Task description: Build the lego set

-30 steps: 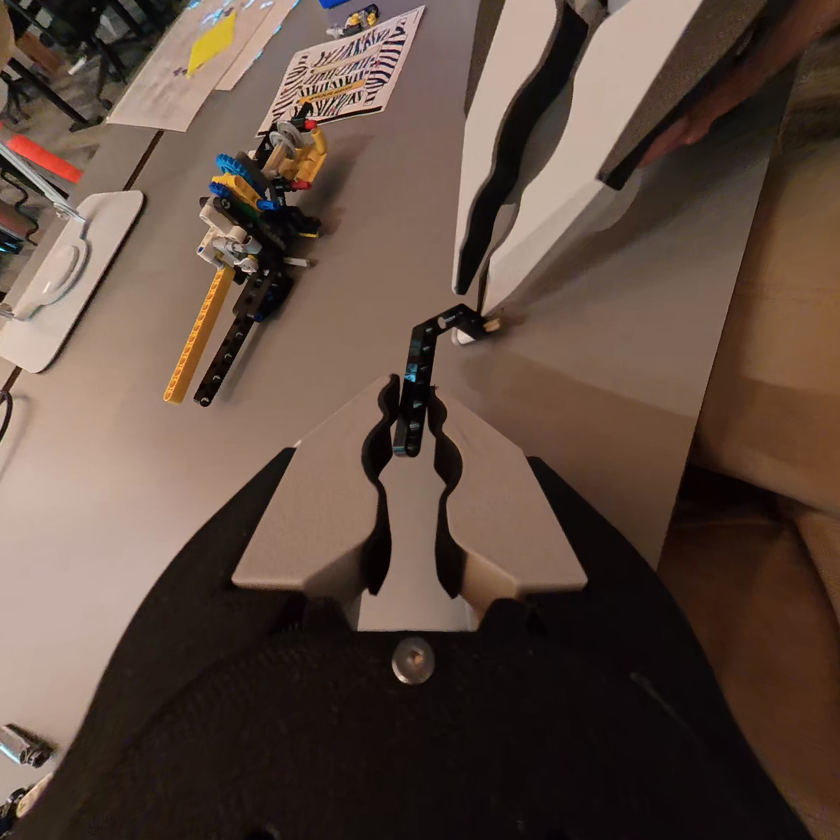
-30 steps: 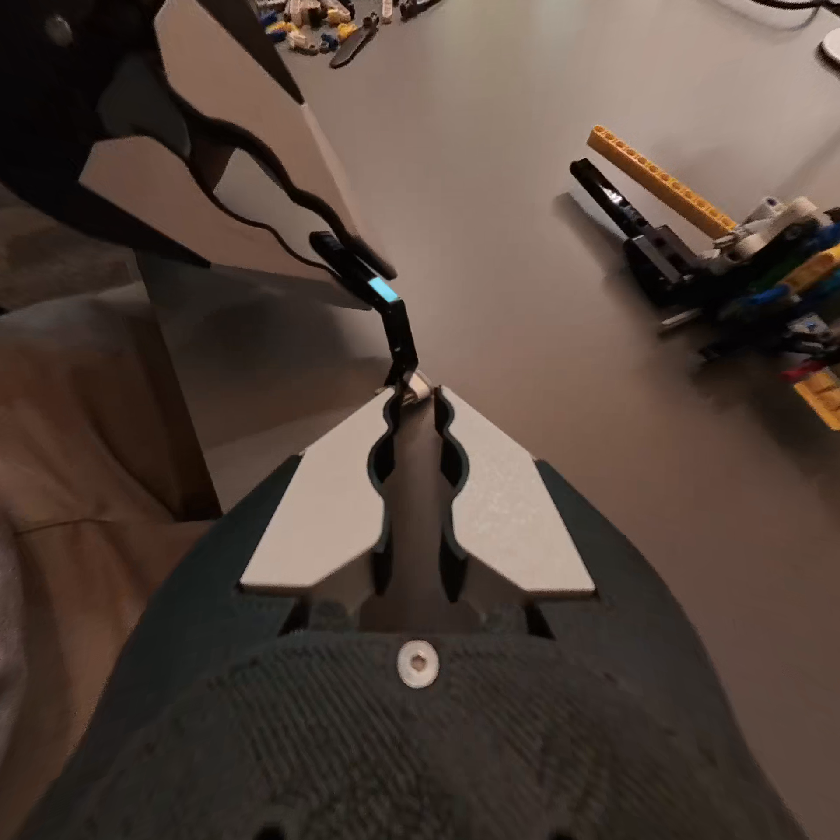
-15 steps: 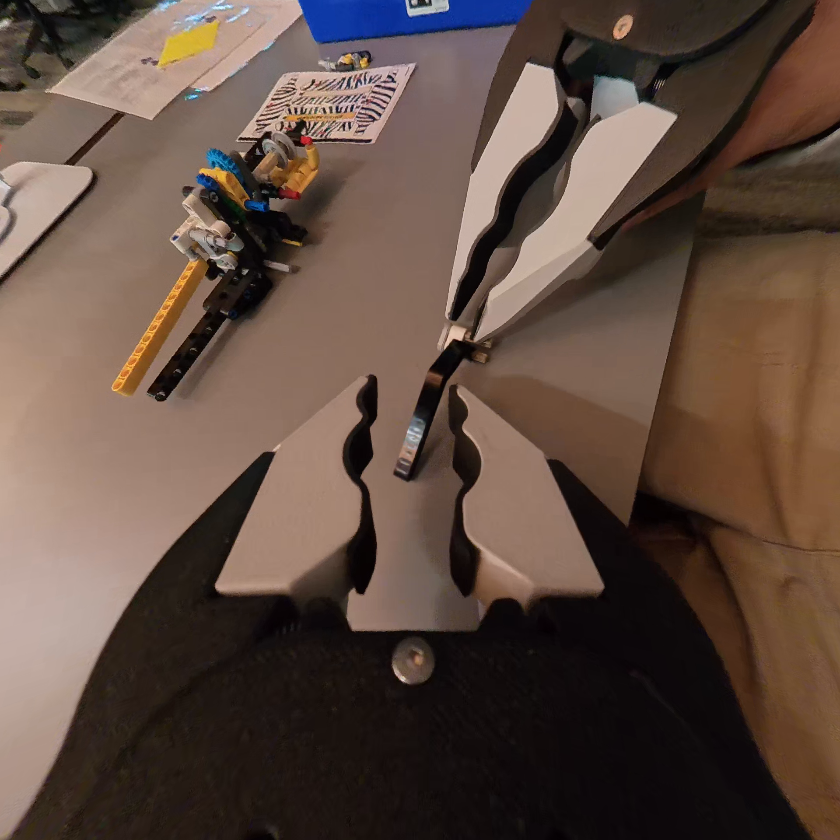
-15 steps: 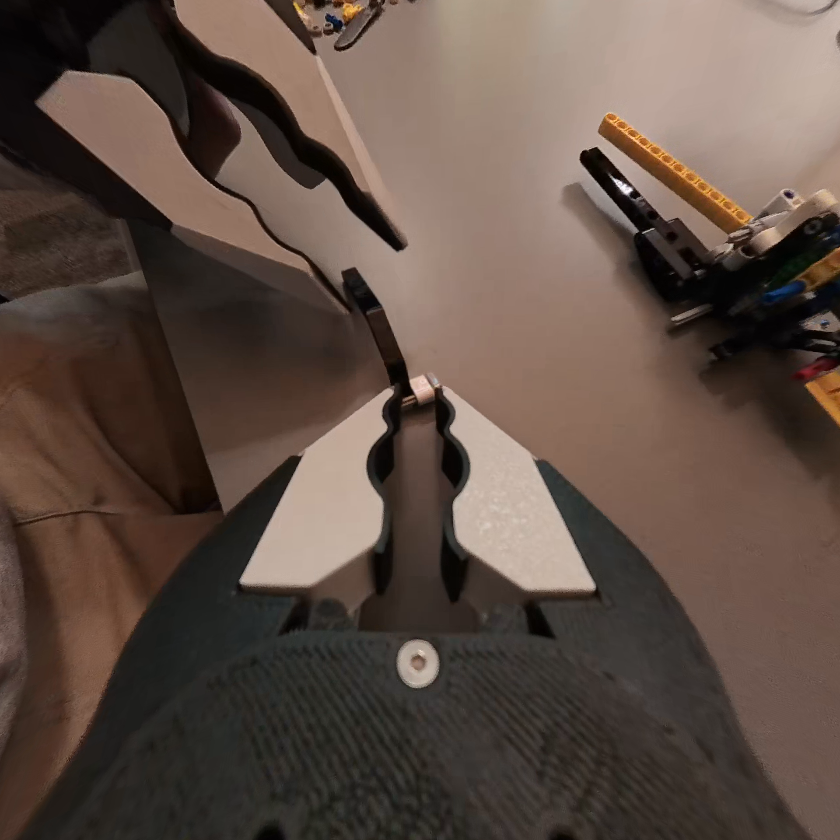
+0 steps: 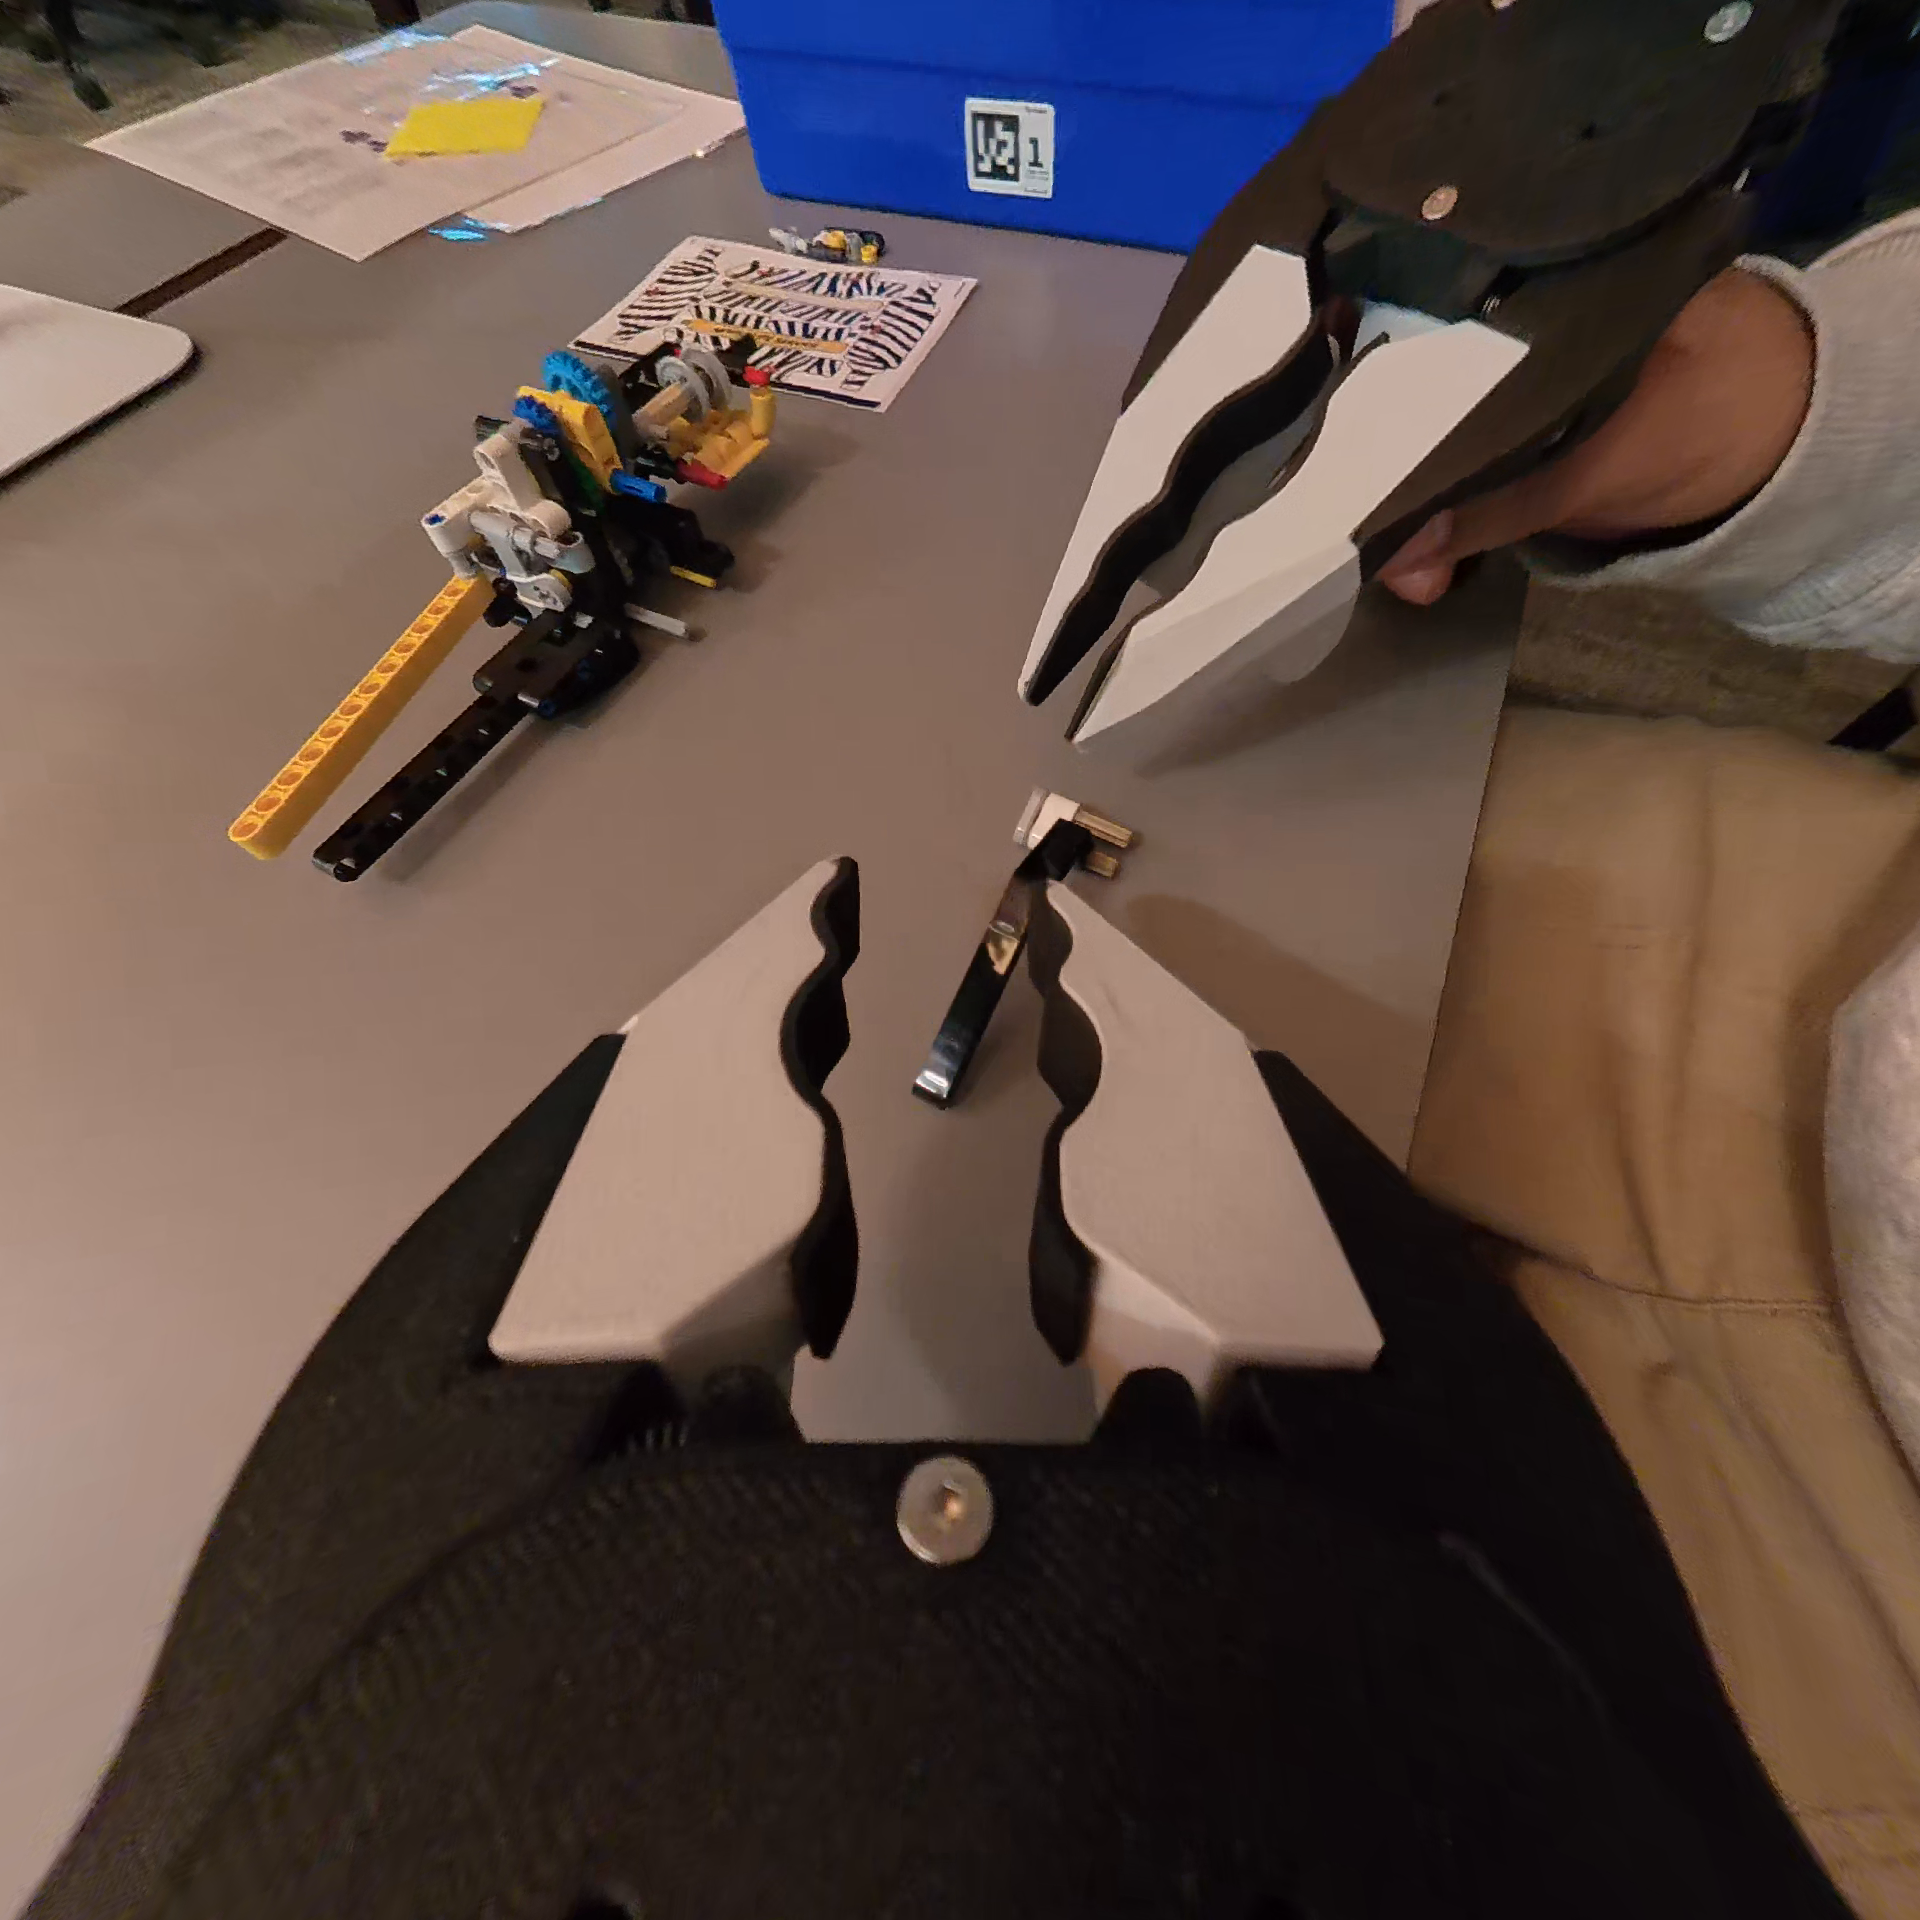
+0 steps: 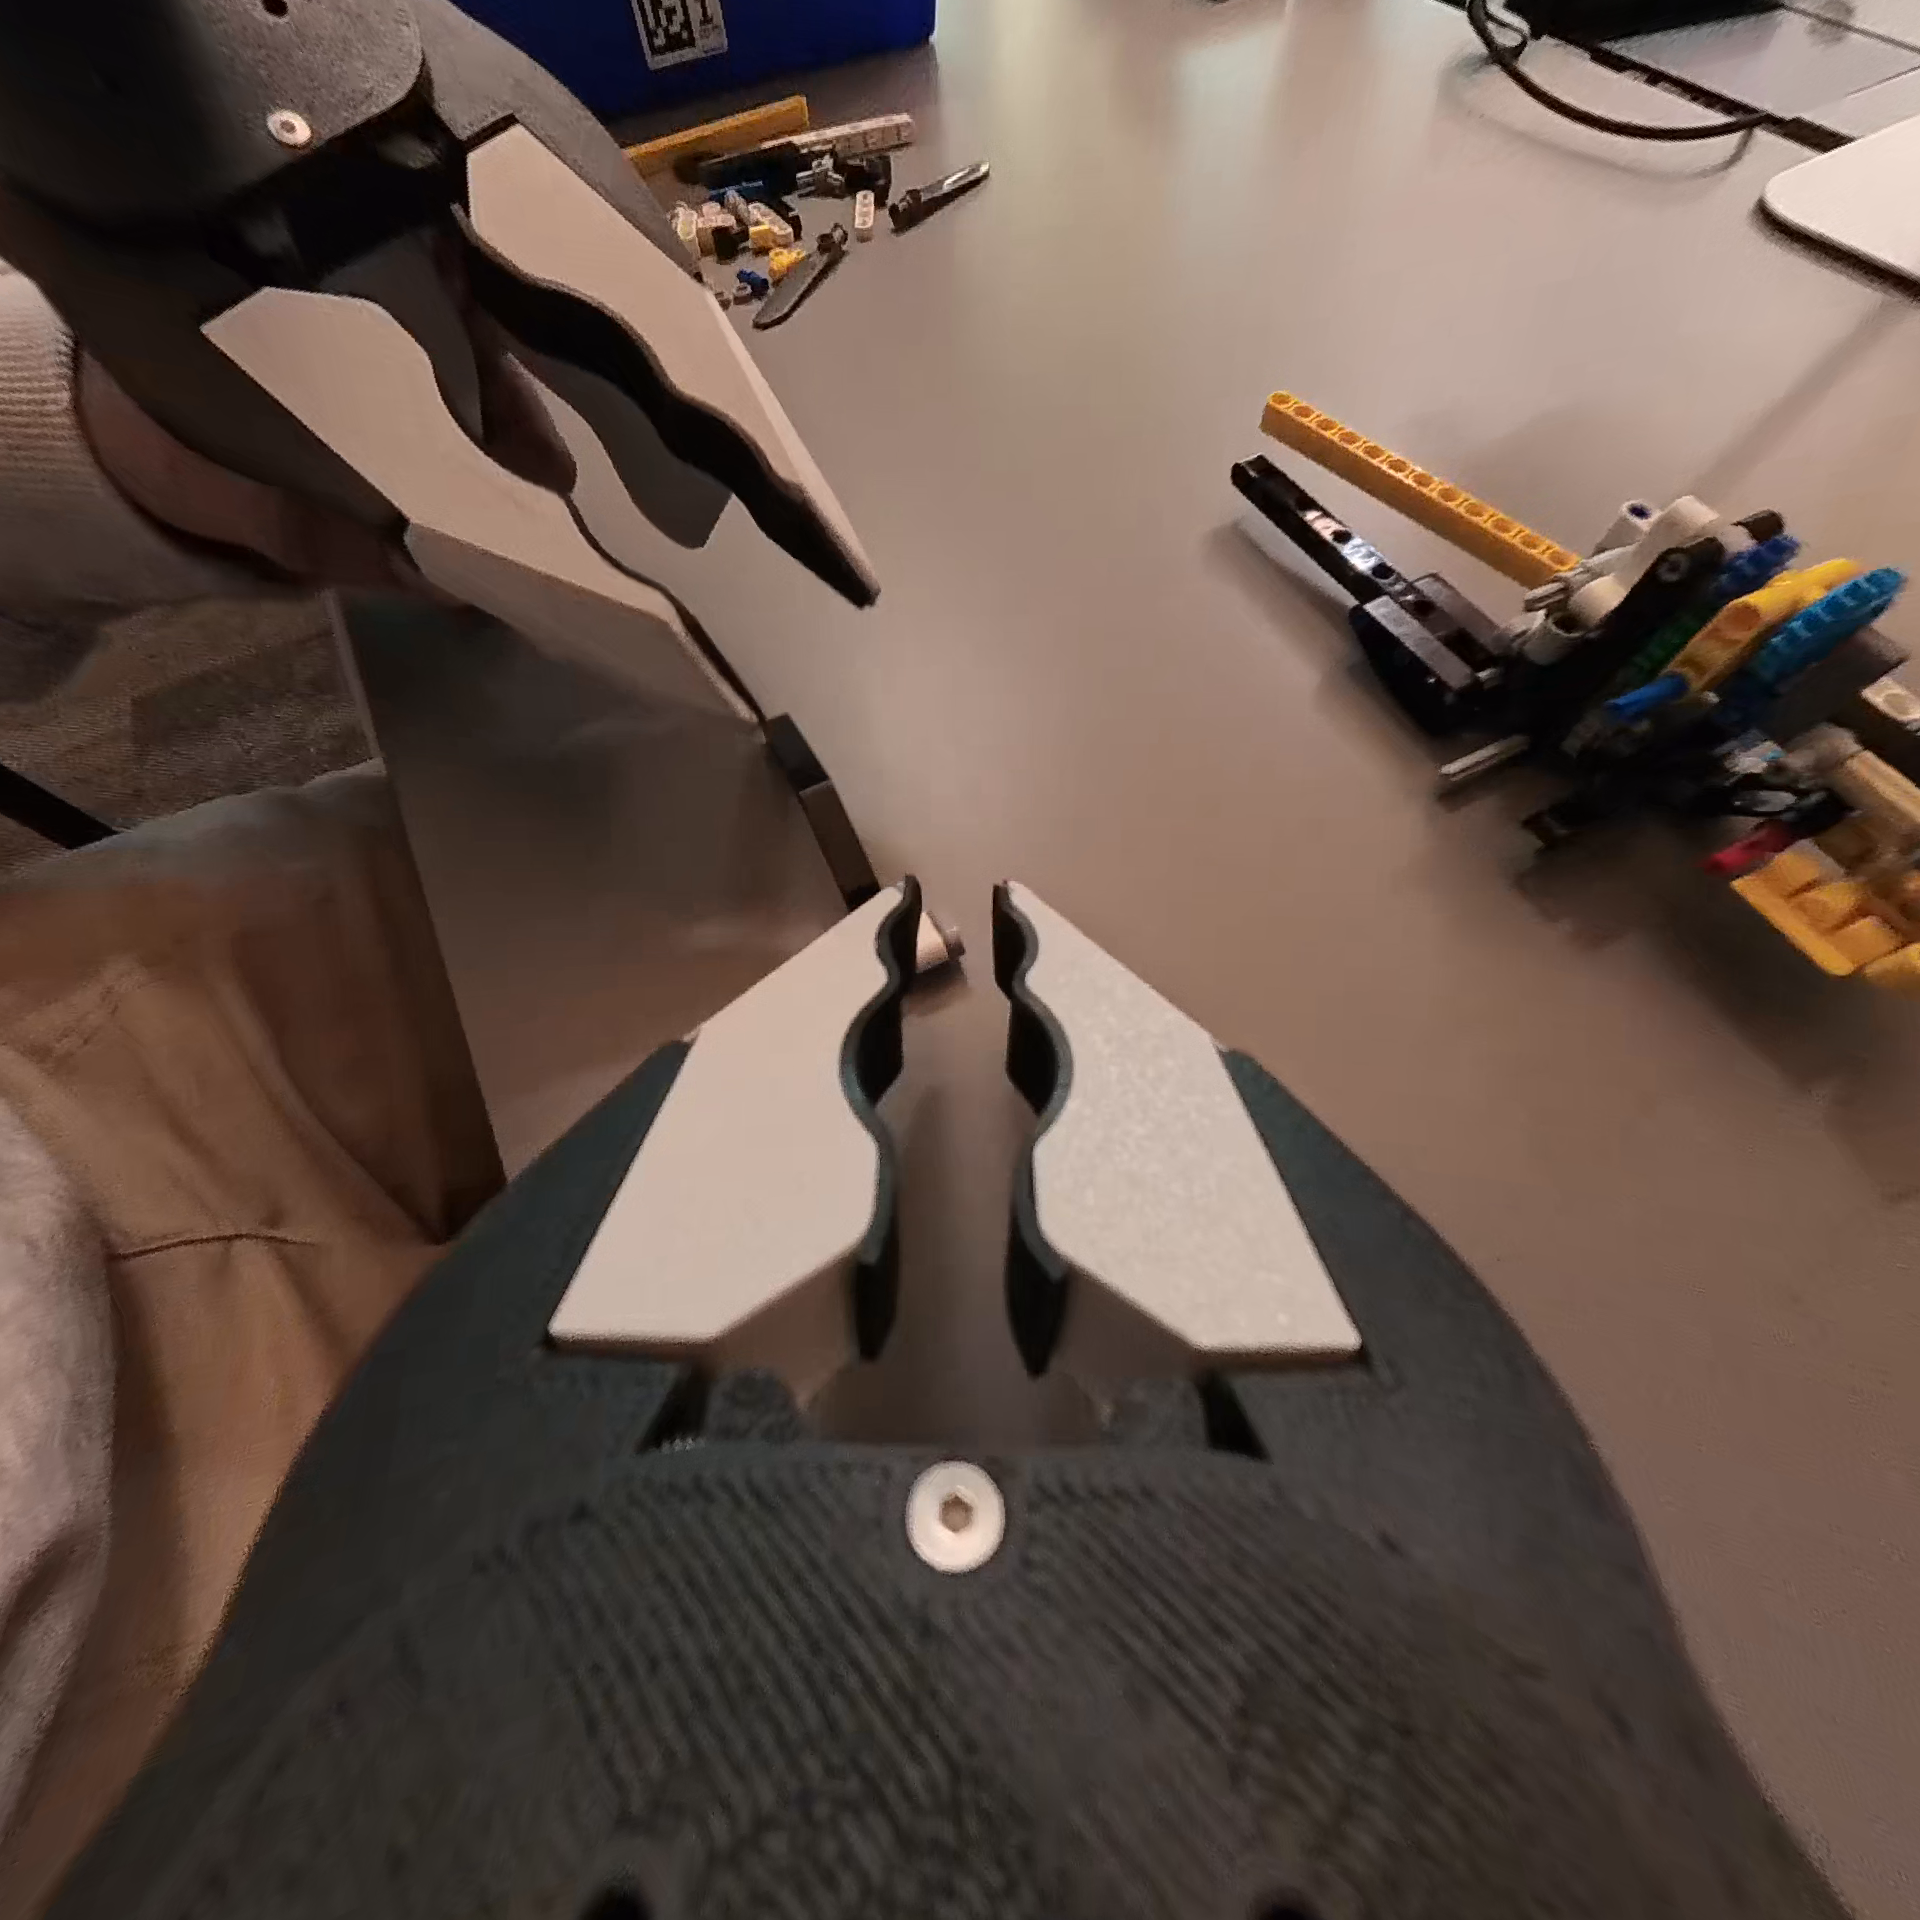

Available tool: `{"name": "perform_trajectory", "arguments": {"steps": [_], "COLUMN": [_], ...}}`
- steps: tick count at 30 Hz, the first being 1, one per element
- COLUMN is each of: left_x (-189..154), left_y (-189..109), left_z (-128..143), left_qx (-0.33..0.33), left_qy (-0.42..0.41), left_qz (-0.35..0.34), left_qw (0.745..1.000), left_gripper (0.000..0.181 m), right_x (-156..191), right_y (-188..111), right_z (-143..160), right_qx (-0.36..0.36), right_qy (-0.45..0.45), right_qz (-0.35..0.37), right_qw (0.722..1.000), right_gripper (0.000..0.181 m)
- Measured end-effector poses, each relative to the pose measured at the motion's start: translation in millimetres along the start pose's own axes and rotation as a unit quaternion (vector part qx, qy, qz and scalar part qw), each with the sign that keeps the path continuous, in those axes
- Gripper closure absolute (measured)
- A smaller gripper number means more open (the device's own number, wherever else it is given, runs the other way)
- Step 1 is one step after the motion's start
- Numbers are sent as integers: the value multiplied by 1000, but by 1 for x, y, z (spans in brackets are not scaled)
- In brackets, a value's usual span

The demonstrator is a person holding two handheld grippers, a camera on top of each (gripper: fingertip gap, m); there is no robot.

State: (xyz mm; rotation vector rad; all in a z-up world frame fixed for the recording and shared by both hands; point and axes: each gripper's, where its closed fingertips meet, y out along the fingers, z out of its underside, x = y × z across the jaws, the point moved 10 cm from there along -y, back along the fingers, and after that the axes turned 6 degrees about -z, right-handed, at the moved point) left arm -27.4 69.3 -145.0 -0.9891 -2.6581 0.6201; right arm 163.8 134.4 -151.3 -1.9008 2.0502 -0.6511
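A black bent beam point(image 5: 977, 987) with a white and tan pin part point(image 5: 1070, 831) at its far end lies on the grey table, free of both grippers. My left gripper point(image 5: 951, 883) is open, with the beam between its fingers, close to the right one. My right gripper point(image 6: 956, 888) is open by a small gap just behind the white pin point(image 6: 935, 951); the beam point(image 6: 821, 800) runs away to its left. In the left wrist view the right gripper point(image 5: 1049, 707) hangs above and beyond the piece. The half-built model point(image 5: 582, 520) lies to the left.
The model point(image 6: 1621, 644) has long yellow and black beams sticking out. A blue bin point(image 5: 1039, 62), a striped booklet point(image 5: 790, 322) and papers point(image 5: 395, 135) are at the back. Loose parts point(image 6: 790, 197) lie near the bin. The table edge point(image 5: 1455, 935) is close on the right.
My left gripper opened and let go of the black beam. My right gripper opened, let go of the pin end and drew back. The beam now lies on the table.
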Motion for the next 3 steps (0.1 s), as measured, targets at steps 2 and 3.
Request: {"name": "perform_trajectory", "arguments": {"steps": [2, 3], "left_x": [2, 3], "left_y": [0, 0], "left_z": [0, 0], "left_qx": [-2, -2], "left_qy": [-10, -13], "left_qz": [0, -1], "left_qw": [1000, 1000], "left_gripper": [151, 151], "right_x": [0, 0], "right_y": [1, 1], "right_z": [0, 0], "right_qx": [3, 5], "right_qy": [2, 1], "right_qz": [-1, 0], "right_qw": [1000, 1000], "right_gripper": [169, 169]}}
